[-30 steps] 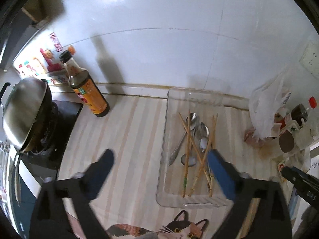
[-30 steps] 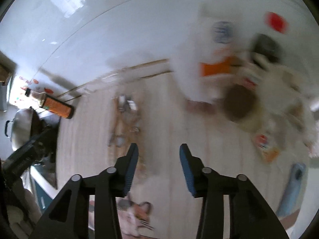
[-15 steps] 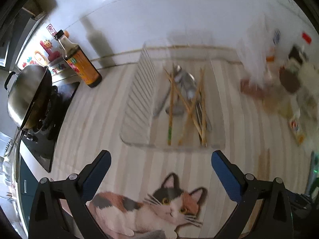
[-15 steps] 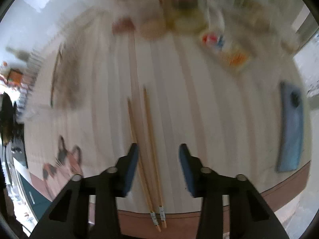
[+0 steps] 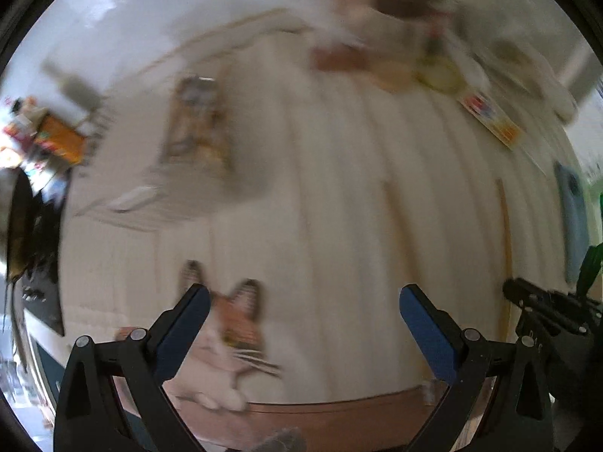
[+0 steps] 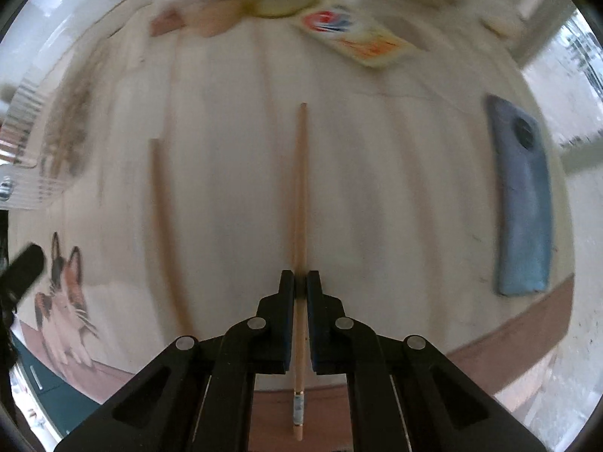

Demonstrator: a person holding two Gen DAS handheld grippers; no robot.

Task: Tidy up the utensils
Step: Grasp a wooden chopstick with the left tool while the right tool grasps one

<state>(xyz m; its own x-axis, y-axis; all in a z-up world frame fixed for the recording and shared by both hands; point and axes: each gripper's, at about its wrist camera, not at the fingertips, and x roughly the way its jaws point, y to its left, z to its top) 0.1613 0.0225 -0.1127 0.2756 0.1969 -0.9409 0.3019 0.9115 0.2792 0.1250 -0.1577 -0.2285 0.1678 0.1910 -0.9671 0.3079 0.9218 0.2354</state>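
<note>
My right gripper (image 6: pixel 300 282) is shut on a wooden chopstick (image 6: pixel 300 188) that points away along the striped counter. A second chopstick (image 6: pixel 166 233) lies on the counter to its left, blurred. My left gripper (image 5: pixel 303 297) is open and empty above the counter near the cat mat (image 5: pixel 230 335). The clear tray (image 5: pixel 150 203) with chopsticks and spoons (image 5: pixel 196 120) sits far left in the left wrist view, blurred. The two chopsticks show faintly at the right of that view (image 5: pixel 503 248).
A blue phone (image 6: pixel 522 196) lies right of the held chopstick. Packets and a bag (image 6: pixel 354 34) crowd the back of the counter. A sauce bottle (image 5: pixel 60 135) and stove (image 5: pixel 34 248) are at the far left. The counter's brown front edge (image 6: pixel 520 331) is close.
My right gripper has moved down onto the counter and closed on one chopstick. My left gripper has swung right, away from the tray, and stays open.
</note>
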